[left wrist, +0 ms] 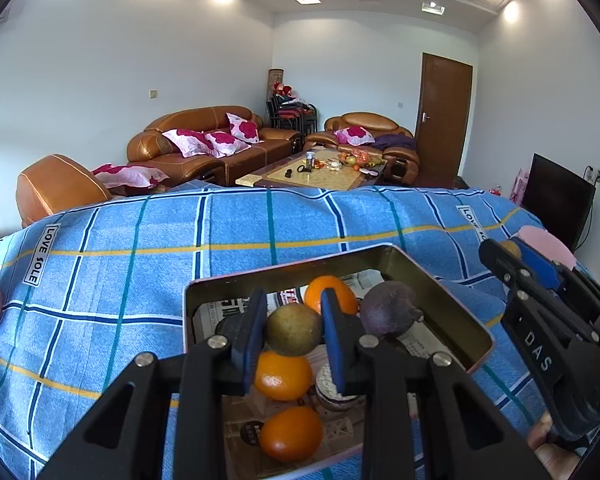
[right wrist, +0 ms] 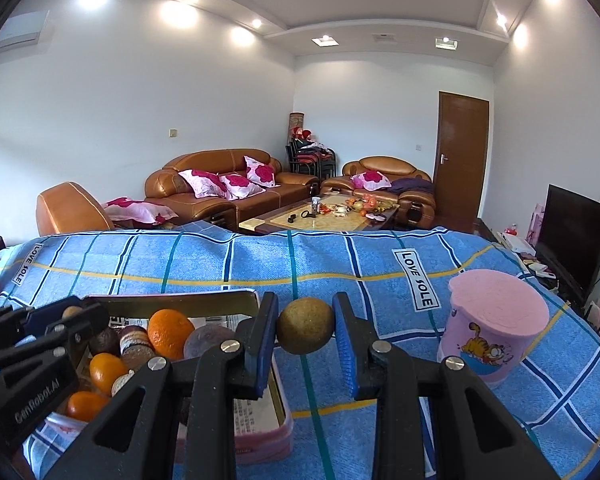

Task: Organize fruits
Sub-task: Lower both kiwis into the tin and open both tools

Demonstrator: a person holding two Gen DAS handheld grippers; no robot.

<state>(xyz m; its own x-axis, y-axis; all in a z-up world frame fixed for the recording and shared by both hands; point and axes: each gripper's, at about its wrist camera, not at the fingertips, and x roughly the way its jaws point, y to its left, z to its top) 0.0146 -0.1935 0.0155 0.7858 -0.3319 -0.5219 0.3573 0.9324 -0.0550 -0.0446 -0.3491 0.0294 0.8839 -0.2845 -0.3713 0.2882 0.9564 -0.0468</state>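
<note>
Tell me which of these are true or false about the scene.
1. Each gripper holds a small brown-green round fruit. True; the right gripper's fruit too.
2. The tin holds three oranges. True.
3. The pink cup lies on its side. False; it stands upright.
4. The cloth is red. False; it is blue checked.
5. The tin is empty. False; it holds fruit.

Black left claw and right claw: blue pads, silver screws, white lettering on housings.
</note>
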